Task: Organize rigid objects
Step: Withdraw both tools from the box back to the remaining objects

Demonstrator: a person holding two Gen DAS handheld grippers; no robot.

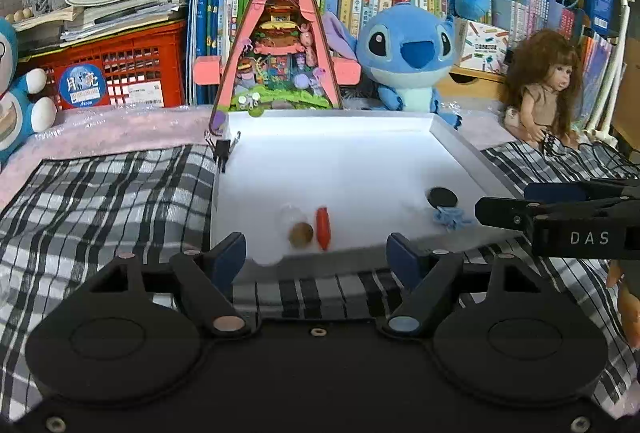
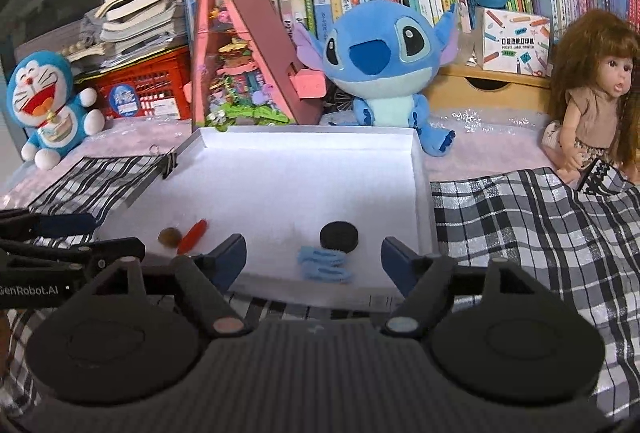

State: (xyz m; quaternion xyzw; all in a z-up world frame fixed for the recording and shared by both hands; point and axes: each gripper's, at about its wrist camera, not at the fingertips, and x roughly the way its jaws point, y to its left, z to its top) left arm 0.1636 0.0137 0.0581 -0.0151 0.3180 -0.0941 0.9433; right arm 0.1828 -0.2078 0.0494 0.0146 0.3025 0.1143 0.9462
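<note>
A white tray point(image 1: 352, 125) lies on the checked cloth; it also shows in the right wrist view point(image 2: 420, 193). In it lie a red oblong piece point(image 1: 323, 227) point(image 2: 193, 235), a small brown round piece point(image 1: 301, 234) point(image 2: 169, 236) with a clear dome behind it, a black disc point(image 1: 442, 198) point(image 2: 339, 235) and a light blue hair clip point(image 1: 451, 217) point(image 2: 325, 262). My left gripper point(image 1: 316, 257) is open and empty at the tray's near edge, facing the red piece. My right gripper point(image 2: 313, 260) is open and empty, its fingers either side of the blue clip and black disc.
A black binder clip point(image 1: 222, 150) point(image 2: 169, 162) sits on the tray's left rim. Behind the tray stand a pink triangular toy house point(image 1: 276, 33), a Stitch plush point(image 1: 408, 53), a doll point(image 1: 548, 89), a Doraemon plush point(image 2: 48, 105), a red crate point(image 1: 120, 69) and books.
</note>
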